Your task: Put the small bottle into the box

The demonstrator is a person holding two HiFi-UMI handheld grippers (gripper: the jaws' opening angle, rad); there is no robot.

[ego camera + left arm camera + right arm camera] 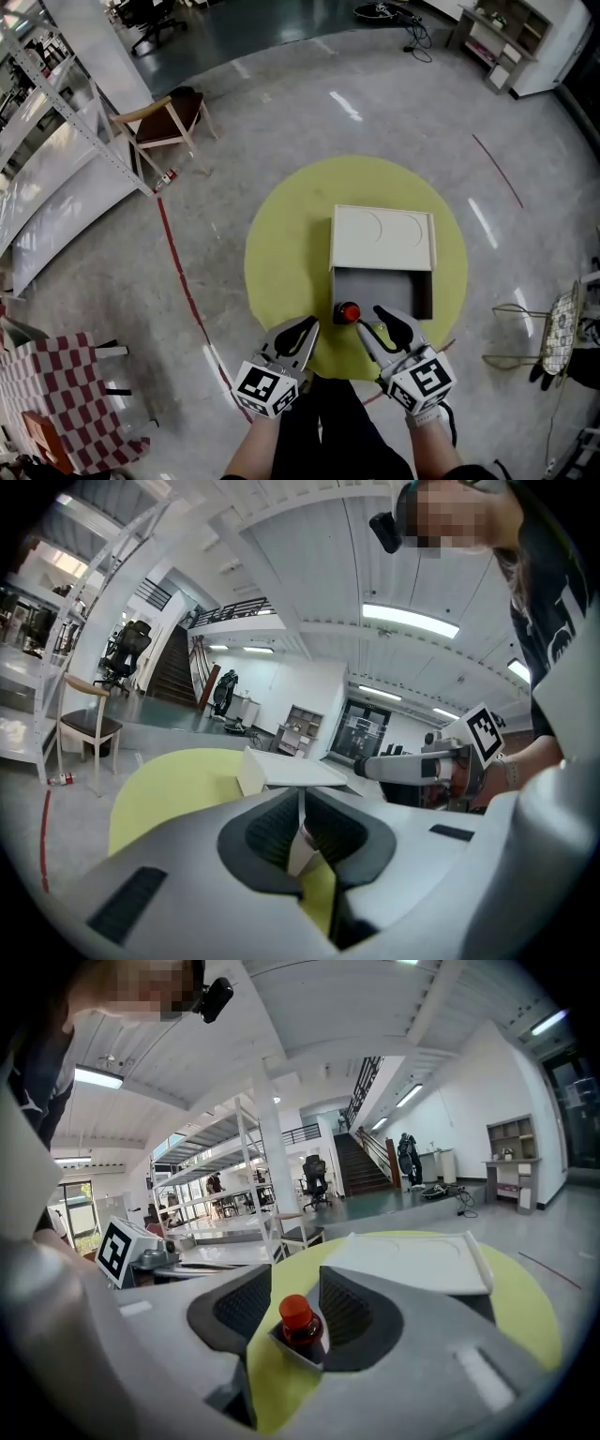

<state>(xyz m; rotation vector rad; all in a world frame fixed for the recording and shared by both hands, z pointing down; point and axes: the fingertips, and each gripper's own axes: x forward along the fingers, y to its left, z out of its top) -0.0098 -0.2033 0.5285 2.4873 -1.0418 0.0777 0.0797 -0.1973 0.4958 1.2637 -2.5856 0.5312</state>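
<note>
On the round yellow mat point(281, 253), the small bottle point(348, 312) stands in a corner of the open box point(382, 239). The right gripper point(368, 317) is parted just beside it, and the left gripper point(309, 326) is closed.

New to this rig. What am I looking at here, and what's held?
No robot: a person holds a two-jaw gripper in each hand. The top-down picture comes from a camera on the person's head; the other two come from cameras riding on each gripper, looking along its jaws. On the yellow round surface lies a white box, partly open. The small bottle with a red cap stands at the box's near corner. The right gripper is open, the bottle ahead of its jaws, not gripped. The left gripper is shut, empty.
</note>
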